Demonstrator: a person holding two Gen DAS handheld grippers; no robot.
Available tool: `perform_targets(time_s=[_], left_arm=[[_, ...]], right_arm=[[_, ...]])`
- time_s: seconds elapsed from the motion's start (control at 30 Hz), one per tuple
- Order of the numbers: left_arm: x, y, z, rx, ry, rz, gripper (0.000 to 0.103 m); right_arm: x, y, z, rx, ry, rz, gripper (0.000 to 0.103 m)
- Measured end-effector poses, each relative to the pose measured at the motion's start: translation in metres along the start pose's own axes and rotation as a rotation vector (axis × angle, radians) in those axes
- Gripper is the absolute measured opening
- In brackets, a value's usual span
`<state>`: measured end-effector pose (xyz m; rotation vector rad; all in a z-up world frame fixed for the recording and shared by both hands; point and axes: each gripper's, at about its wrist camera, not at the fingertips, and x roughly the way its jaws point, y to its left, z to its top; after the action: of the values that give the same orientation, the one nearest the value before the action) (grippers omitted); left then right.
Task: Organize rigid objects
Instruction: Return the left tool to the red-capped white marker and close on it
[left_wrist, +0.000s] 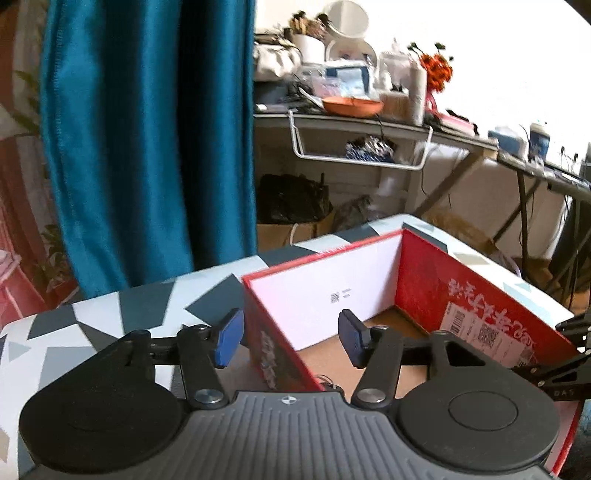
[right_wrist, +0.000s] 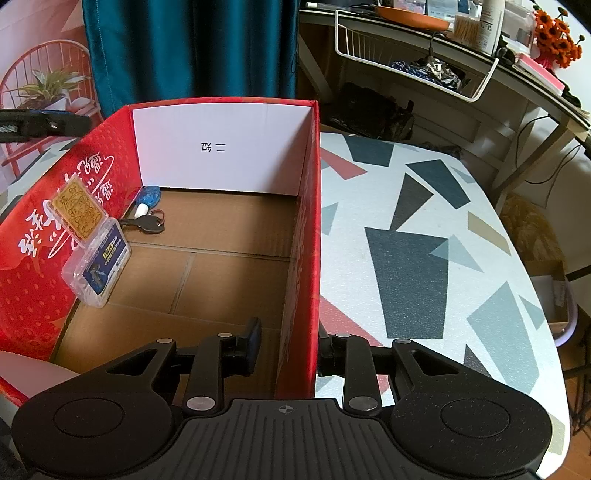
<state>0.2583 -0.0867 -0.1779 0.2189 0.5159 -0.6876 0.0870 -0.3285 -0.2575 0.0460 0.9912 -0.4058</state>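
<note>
The left hand-held gripper (left_wrist: 290, 341) is sitting released, its blue pads straddling the left wall of the red cardboard box (left_wrist: 273, 354) without pressing it. The right hand-held gripper (right_wrist: 286, 347) is clamping the box's right wall at lower centre, probably steadying it on the patterned counter (right_wrist: 424, 236). Inside, at left, a clear plastic case (right_wrist: 98, 264), a gold card (right_wrist: 75, 206) and keys (right_wrist: 146, 223) are crowding the wall.

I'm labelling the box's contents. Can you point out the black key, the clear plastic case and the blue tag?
black key (right_wrist: 149, 224): right wrist view, on its dark head.
clear plastic case (right_wrist: 98, 264): right wrist view, on its blue label.
blue tag (right_wrist: 149, 195): right wrist view, on its blue body.
</note>
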Motion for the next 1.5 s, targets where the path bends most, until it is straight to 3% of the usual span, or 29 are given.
perform_targets(time_s=[0.23,0.5,0.73,0.8,1.07,1.17,1.5], left_arm=[[-0.023,0.03,-0.009,-0.055,-0.007,0.091,0.064],[-0.045,0.073,-0.041,-0.181,0.037,0.181,0.064],[-0.048,0.093,-0.07,-0.23,0.089,0.245,0.063],[-0.047,0.094,-0.076,-0.223,0.106,0.253,0.052],[-0.03,0.099,-0.092,-0.218,0.165,0.261,0.035],[-0.022,0.098,-0.095,-0.203,0.172,0.255,0.017],[0.017,0.096,-0.105,-0.173,0.256,0.25,0.015]], right_arm=[[0.0,0.001,0.0,0.0,-0.002,0.0,0.026],[0.0,0.001,0.001,0.0,-0.003,0.001,0.026],[0.0,0.001,0.001,0.002,-0.004,0.002,0.026],[0.0,0.001,0.001,0.001,-0.003,0.001,0.026],[0.0,0.001,0.001,-0.001,-0.003,0.0,0.026],[0.0,0.0,0.0,-0.002,-0.003,0.0,0.026],[0.0,0.0,0.0,-0.007,-0.003,-0.002,0.026]])
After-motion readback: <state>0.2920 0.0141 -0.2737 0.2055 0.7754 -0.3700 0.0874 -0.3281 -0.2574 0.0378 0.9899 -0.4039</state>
